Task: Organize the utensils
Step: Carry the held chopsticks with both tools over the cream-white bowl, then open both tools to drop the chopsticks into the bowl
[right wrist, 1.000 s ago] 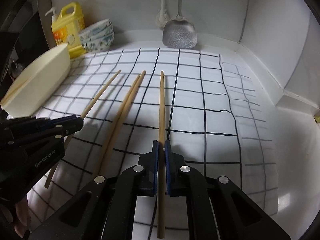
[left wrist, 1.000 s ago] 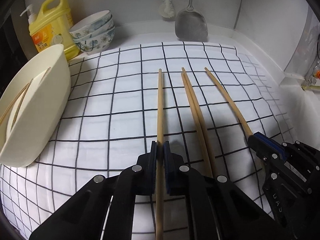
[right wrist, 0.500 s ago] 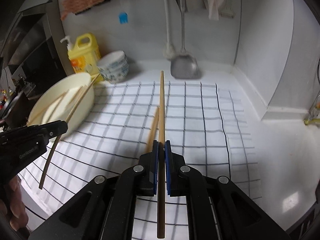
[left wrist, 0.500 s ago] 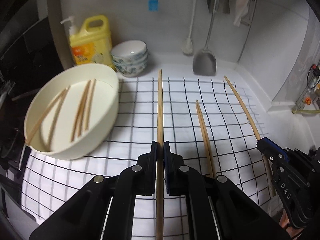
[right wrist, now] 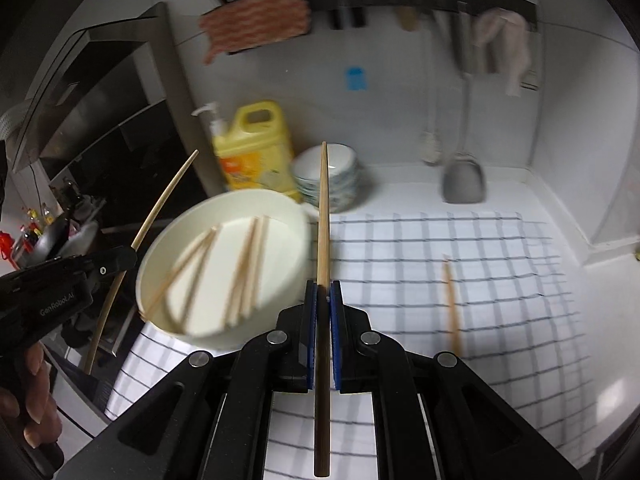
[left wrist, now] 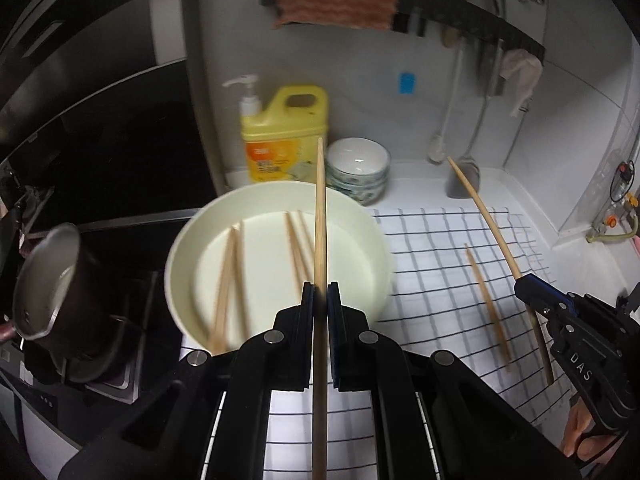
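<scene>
Your left gripper and right gripper each clamp one long wooden chopstick above the round cream bowl; yellow detergent jug behind it, checked cloth beside.

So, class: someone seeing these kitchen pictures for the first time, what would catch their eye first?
Probably the two black grippers, left gripper and right gripper, each pinching one chopstick above the counter. Next, the white bowl on the left of the checked cloth, with several chopsticks inside. Behind it stands a yellow soap bottle.
</scene>
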The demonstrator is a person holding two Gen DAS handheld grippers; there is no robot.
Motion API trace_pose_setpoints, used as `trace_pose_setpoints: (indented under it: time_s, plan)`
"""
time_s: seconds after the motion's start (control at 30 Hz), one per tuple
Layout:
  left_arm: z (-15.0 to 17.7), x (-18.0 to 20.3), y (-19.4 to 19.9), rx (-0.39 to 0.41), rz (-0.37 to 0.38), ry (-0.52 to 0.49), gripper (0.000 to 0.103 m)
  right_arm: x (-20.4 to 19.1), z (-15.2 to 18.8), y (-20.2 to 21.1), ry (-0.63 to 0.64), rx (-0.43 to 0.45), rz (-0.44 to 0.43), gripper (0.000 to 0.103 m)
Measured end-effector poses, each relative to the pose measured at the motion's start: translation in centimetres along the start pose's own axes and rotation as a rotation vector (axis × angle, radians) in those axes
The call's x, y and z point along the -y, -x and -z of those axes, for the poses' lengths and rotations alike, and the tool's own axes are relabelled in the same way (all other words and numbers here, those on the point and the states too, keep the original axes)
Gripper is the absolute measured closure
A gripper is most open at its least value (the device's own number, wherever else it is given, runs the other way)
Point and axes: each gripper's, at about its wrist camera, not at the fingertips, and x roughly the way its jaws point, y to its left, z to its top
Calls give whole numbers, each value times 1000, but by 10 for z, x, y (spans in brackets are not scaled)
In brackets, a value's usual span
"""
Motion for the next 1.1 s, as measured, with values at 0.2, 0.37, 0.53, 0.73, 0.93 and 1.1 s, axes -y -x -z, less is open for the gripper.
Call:
trace_pose_setpoints:
  time_s: [0.2,0.37,0.53,0.73,0.93,1.1]
  plan:
    - [-13,-62,-14,-12,-10,34,95,-56,-23,-39,11,-25,-56,97]
    - [-20,-95,-46,-62,-12,76,95,-84,-36,-78,33,-69,-88,97]
    - [-19,-103,-77,-106,9,96,95,-97,-40,-119,40,-133,-108,97]
    - [-17,-105,-116,-171,1,125,95,-98,-37,-166,45,-215,-123,97]
    - [-14,-104,-146,-215,-17,129,95,-93,-30,-200,43,-287,-113,97]
    - [-8,-105,-165,-263,-20,141,95,-89,-23,-218,36,-338,-107,97]
